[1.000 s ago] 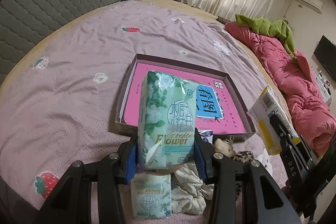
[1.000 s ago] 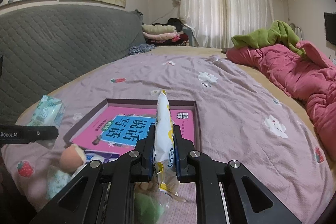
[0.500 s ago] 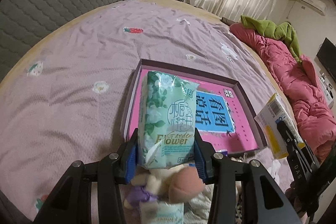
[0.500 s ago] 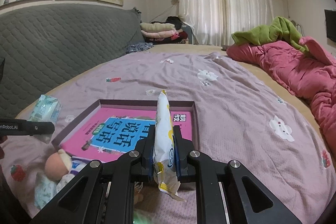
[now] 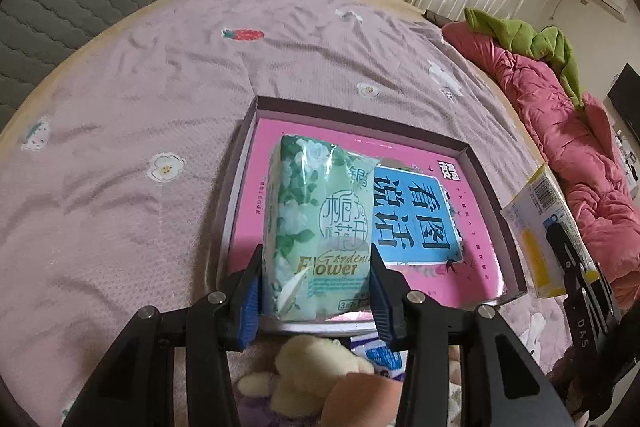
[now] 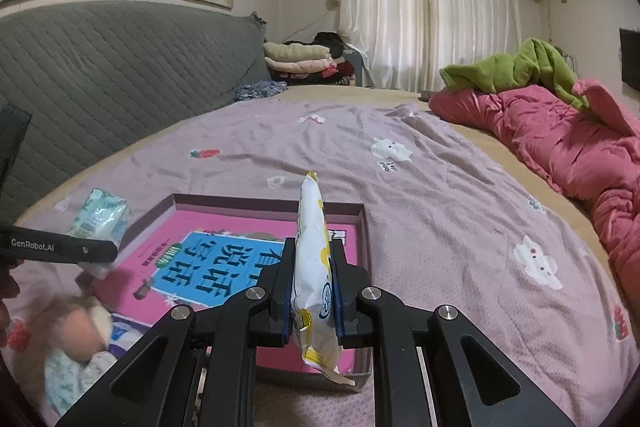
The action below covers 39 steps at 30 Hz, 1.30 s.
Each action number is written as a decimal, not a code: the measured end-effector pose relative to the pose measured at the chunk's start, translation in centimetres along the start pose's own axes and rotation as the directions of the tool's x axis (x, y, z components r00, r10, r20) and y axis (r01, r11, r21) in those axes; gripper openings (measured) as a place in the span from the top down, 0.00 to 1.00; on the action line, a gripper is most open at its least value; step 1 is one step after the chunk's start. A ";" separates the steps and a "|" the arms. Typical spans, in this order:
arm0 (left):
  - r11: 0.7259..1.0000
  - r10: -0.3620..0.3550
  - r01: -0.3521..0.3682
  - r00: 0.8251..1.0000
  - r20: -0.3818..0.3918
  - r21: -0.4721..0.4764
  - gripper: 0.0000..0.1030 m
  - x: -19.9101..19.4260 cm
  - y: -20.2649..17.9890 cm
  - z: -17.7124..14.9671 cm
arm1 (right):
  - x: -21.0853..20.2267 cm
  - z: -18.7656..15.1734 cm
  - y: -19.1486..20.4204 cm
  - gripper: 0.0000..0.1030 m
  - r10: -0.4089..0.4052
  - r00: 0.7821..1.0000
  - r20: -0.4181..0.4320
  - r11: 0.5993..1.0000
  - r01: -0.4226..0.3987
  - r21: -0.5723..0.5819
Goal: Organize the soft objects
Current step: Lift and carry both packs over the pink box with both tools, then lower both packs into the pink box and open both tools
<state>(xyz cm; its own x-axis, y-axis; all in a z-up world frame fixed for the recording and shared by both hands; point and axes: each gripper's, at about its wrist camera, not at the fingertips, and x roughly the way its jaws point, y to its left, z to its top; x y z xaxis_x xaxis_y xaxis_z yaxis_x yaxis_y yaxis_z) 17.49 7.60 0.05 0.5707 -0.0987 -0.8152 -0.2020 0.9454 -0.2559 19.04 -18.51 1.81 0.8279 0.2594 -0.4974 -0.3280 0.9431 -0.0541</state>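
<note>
My left gripper (image 5: 316, 267) is shut on a green tissue pack (image 5: 320, 223) printed with flowers, held over the near left part of a shallow box (image 5: 352, 111) with a pink and blue book in it. In the right wrist view my right gripper (image 6: 312, 263) is shut on a thin white and yellow packet (image 6: 314, 255), held upright above the box's (image 6: 264, 202) near right side. The same packet (image 5: 538, 223) shows at the right edge of the left wrist view. The green pack (image 6: 102, 215) and the left gripper's finger (image 6: 60, 251) appear at the left of the right wrist view.
The box lies on a purple bedsheet (image 5: 140, 131). A plush toy (image 5: 320, 371), a blue and white pack (image 5: 380, 355) and other soft items lie just in front of the box. A pink quilt (image 6: 560, 139) with a green cloth (image 6: 512, 67) sits right; folded clothes (image 6: 304, 59) lie far back.
Both grippers have moved forward toward the box with their packs. The box looks nearer and larger, and the plush toy has come into view under the left gripper.
</note>
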 end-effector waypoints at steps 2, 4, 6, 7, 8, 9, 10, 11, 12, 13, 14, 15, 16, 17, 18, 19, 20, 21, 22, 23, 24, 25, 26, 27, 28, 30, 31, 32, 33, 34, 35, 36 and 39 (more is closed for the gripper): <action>1.000 0.002 -0.002 1.000 -0.007 0.006 0.55 0.5 0.0 0.1 | 0.4 0.0 0.1 0.86 -0.023 1.000 -0.005 0.999 0.023 -0.022; 1.000 0.002 -0.002 1.000 -0.017 0.013 0.56 1.1 0.0 0.3 | 1.0 -0.1 0.2 0.86 -0.039 0.999 -0.019 0.999 0.038 -0.037; 1.000 0.004 -0.004 1.000 -0.031 0.015 0.55 1.7 0.1 0.3 | 1.5 -0.2 0.1 0.86 -0.046 0.998 -0.039 0.998 0.044 -0.042; 1.000 0.008 -0.007 0.999 -0.040 0.016 0.55 2.1 0.2 0.3 | 1.8 -0.3 0.1 0.86 -0.058 0.997 -0.049 0.997 0.055 -0.052; 1.000 0.008 -0.008 0.999 -0.043 0.016 0.56 2.4 0.3 0.3 | 2.2 -0.5 0.2 0.86 -0.069 0.996 -0.061 0.996 0.065 -0.067; 1.000 0.007 -0.007 0.999 -0.045 0.016 0.55 2.5 0.3 0.3 | 2.5 -0.5 0.2 0.86 -0.081 0.994 -0.072 0.994 0.075 -0.081; 1.000 0.008 -0.007 0.999 -0.050 0.015 0.55 2.8 0.3 0.4 | 2.8 -0.7 0.4 0.86 -0.097 0.992 -0.079 0.991 0.089 -0.099; 1.000 0.007 -0.006 0.999 -0.053 0.014 0.55 3.0 0.4 0.4 | 3.2 -0.9 0.6 0.86 -0.113 0.989 -0.095 0.987 0.100 -0.128; 1.000 0.005 -0.005 0.999 -0.053 0.013 0.55 3.1 0.4 0.4 | 3.5 -1.1 0.9 0.86 -0.127 0.987 -0.102 0.982 0.111 -0.150; 1.000 0.005 -0.004 0.998 -0.055 0.013 0.55 3.2 0.4 0.4 | 3.8 -1.3 1.2 0.86 -0.143 0.984 -0.110 0.976 0.122 -0.179; 1.000 0.001 0.000 0.998 -0.058 0.014 0.55 3.4 0.4 0.4 | 4.0 -1.5 1.5 0.86 -0.146 0.983 -0.110 0.973 0.123 -0.198; 1.000 -0.001 0.002 0.998 -0.062 0.014 0.55 3.6 0.4 0.3 | 4.1 -1.6 1.7 0.86 -0.145 0.983 -0.110 0.972 0.120 -0.204; 1.000 0.000 0.001 0.998 -0.064 0.014 0.55 3.8 0.5 0.4 | 4.2 -1.7 1.9 0.86 -0.145 0.983 -0.113 0.970 0.118 -0.215; 1.000 0.003 -0.002 0.998 -0.067 0.014 0.55 3.9 0.5 0.4 | 4.4 -1.8 2.1 0.86 -0.146 0.982 -0.116 0.967 0.117 -0.227; 1.000 0.004 -0.003 0.998 -0.070 0.014 0.55 4.0 0.5 0.3 | 4.6 -1.8 2.3 0.86 -0.141 0.983 -0.120 0.966 0.110 -0.233; 1.000 0.004 -0.004 0.997 -0.074 0.011 0.55 4.2 0.6 0.3 | 4.8 -1.9 2.4 0.85 -0.134 0.983 -0.126 0.967 0.102 -0.233; 1.000 0.003 -0.002 0.997 -0.076 0.008 0.55 4.3 0.7 0.3 | 4.8 -1.9 2.5 0.85 -0.129 0.983 -0.128 0.968 0.097 -0.230; 1.000 0.004 -0.003 0.997 -0.077 0.007 0.55 4.3 0.8 0.2 | 4.9 -1.9 2.5 0.85 -0.126 0.984 -0.129 0.969 0.094 -0.230; 1.000 0.006 -0.005 0.997 -0.076 0.007 0.55 4.3 0.8 0.2 | 4.9 -1.9 2.6 0.85 -0.126 0.983 -0.130 0.968 0.093 -0.233; 1.000 0.003 -0.003 0.997 -0.076 0.006 0.55 4.4 0.8 0.1 | 5.1 -1.9 2.7 0.85 -0.124 0.983 -0.134 0.967 0.090 -0.238; 1.000 0.003 -0.003 0.997 -0.078 0.006 0.55 4.4 0.9 0.1 | 5.3 -1.9 2.8 0.84 -0.121 0.983 -0.138 0.966 0.084 -0.244; 1.000 0.006 -0.005 0.997 -0.083 0.005 0.55 4.5 0.9 0.1 | 5.3 -2.0 3.1 0.84 -0.122 0.983 -0.140 0.964 0.084 -0.252; 1.000 0.006 -0.005 0.996 -0.086 0.003 0.55 4.6 1.0 0.0 | 5.5 -2.0 3.2 0.83 -0.122 0.982 -0.142 0.962 0.082 -0.261; 1.000 0.005 -0.005 0.996 -0.089 0.002 0.55 4.6 1.0 0.0 | 5.5 -2.2 3.3 0.83 -0.116 0.982 -0.148 0.962 0.074 -0.262; 1.000 0.008 -0.008 0.996 -0.091 0.001 0.55 4.7 1.0 -0.1 | 5.6 -2.2 3.3 0.82 -0.110 0.982 -0.153 0.963 0.067 -0.262; 1.000 0.006 -0.007 0.996 -0.091 -0.001 0.55 4.7 1.0 -0.3 | 5.5 -2.2 3.5 0.79 -0.098 0.983 -0.157 0.964 0.054 -0.261; 1.000 0.002 -0.002 0.996 -0.093 -0.002 0.55 4.7 1.0 -0.3 | 5.5 -2.2 3.4 0.75 -0.084 0.983 -0.163 0.967 0.041 -0.253; 1.000 0.002 -0.002 0.996 -0.093 -0.002 0.55 4.7 1.0 -0.4 | 5.5 -2.3 3.3 0.73 -0.072 0.982 -0.173 0.970 0.029 -0.239; 1.000 0.003 -0.003 0.996 -0.092 -0.002 0.55 4.7 1.0 -0.4 | 5.6 -2.3 3.2 0.72 -0.062 0.981 -0.183 0.973 0.019 -0.228; 1.000 0.003 -0.003 0.996 -0.093 -0.003 0.55 4.7 1.0 -0.4 | 5.7 -2.3 3.2 0.71 -0.049 0.980 -0.192 0.977 0.007 -0.215; 1.000 0.001 -0.001 0.996 -0.092 -0.002 0.55 4.7 1.0 -0.4 | 5.7 -2.4 3.0 0.68 -0.038 0.980 -0.197 0.979 -0.003 -0.202; 1.000 0.003 -0.003 0.996 -0.092 -0.001 0.55 4.7 1.0 -0.4 | 5.8 -2.4 2.9 0.67 -0.023 0.978 -0.206 0.982 -0.016 -0.186; 1.000 0.002 -0.003 0.996 -0.092 -0.010 0.55 4.7 1.1 -0.4 | 6.1 -2.4 2.4 0.60 0.036 0.972 -0.231 0.991 -0.065 -0.117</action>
<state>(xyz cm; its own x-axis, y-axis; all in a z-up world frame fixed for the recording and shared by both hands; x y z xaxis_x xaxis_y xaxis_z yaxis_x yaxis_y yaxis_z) 19.63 8.08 -4.31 0.4949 -0.1244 -0.8600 -0.2123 0.9424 -0.2585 22.19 -15.22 -3.46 0.6877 0.2380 -0.6859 -0.4316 0.8937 -0.1226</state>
